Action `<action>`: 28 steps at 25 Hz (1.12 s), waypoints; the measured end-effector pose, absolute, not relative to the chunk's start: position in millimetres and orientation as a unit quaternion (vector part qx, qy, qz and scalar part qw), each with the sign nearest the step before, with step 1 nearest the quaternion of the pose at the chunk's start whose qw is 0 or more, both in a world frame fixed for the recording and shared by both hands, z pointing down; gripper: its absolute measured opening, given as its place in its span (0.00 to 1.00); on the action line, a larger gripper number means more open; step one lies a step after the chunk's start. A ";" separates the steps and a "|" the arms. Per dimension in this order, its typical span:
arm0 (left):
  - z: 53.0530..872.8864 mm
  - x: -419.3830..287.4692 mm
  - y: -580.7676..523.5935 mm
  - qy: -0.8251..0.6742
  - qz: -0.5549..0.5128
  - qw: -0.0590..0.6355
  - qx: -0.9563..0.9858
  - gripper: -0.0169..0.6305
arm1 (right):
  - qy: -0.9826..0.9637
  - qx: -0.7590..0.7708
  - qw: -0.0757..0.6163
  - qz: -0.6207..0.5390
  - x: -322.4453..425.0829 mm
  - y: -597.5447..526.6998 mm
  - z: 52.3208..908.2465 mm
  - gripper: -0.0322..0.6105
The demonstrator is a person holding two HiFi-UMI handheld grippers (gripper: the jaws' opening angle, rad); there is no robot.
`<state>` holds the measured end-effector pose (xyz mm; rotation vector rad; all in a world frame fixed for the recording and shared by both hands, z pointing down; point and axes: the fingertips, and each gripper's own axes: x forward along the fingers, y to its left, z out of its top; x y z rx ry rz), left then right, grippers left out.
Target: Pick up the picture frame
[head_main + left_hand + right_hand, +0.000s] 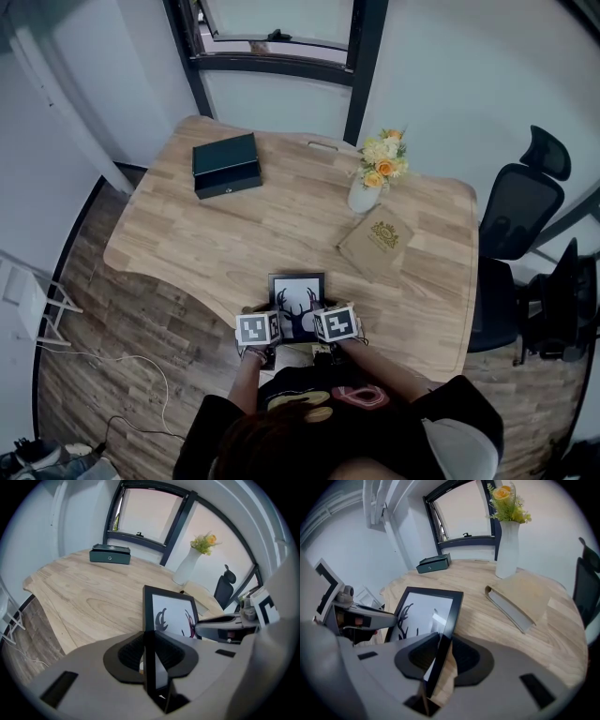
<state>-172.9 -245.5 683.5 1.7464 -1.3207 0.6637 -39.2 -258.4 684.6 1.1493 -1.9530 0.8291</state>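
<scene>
The picture frame (297, 298), black with a deer-antler print, is at the near edge of the wooden table (187, 234), right in front of me. My left gripper (273, 323) is shut on its left edge; in the left gripper view that edge (151, 634) runs straight between the jaws. My right gripper (322, 321) is shut on the right edge, and in the right gripper view the black edge (450, 620) passes between the jaws with the brown back showing beside it. The frame (423, 612) looks tilted, its near side raised off the wood. Each gripper shows in the other's view.
A dark green box (226, 165) lies at the table's far left. A white vase of flowers (375, 178) and a brown book (377, 244) stand to the right beyond the frame. A black office chair (520, 216) stands off the table's right side.
</scene>
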 end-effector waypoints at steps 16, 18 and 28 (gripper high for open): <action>627.4 -189.0 -237.3 -0.549 0.229 0.352 0.722 0.15 | -0.790 0.455 0.285 0.296 -55.7 -254.0 641.4 0.19; 620.5 -189.3 -236.5 -0.546 0.222 0.350 0.728 0.15 | -0.795 0.456 0.276 0.290 -56.2 -254.6 634.2 0.19; 575.6 -193.1 -243.3 -0.565 0.181 0.306 0.744 0.15 | -0.815 0.460 0.228 0.269 -58.7 -263.7 591.7 0.18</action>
